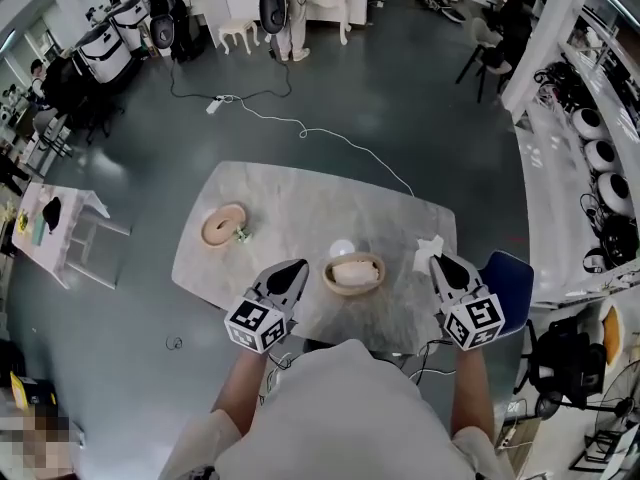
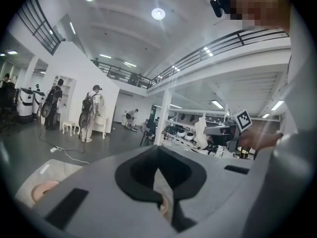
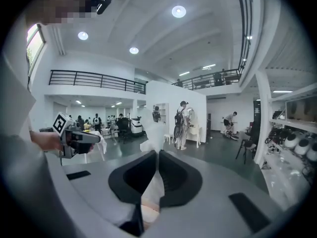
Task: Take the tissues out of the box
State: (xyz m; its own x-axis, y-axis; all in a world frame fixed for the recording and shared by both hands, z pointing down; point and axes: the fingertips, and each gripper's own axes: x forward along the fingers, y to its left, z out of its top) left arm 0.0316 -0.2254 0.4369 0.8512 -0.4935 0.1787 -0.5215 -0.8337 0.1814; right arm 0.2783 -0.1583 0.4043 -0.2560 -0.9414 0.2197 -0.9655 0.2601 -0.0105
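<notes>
On the marble table (image 1: 300,203) stands an oval wooden tissue box (image 1: 353,273) with white tissue showing in its top. My right gripper (image 1: 438,259) hovers over the table's right end, shut on a white tissue (image 1: 429,247). In the right gripper view the tissue (image 3: 151,133) stands up from between the closed jaws of the gripper (image 3: 155,158). My left gripper (image 1: 297,266) is just left of the box, shut with nothing in it (image 2: 158,163). A small white wad (image 1: 343,248) lies just behind the box.
A round tan dish (image 1: 224,225) sits on the table's left part. A blue chair (image 1: 511,284) stands at the right end. A white cable (image 1: 330,138) runs over the floor beyond the table. People stand far back; a small side table (image 1: 58,230) is at left.
</notes>
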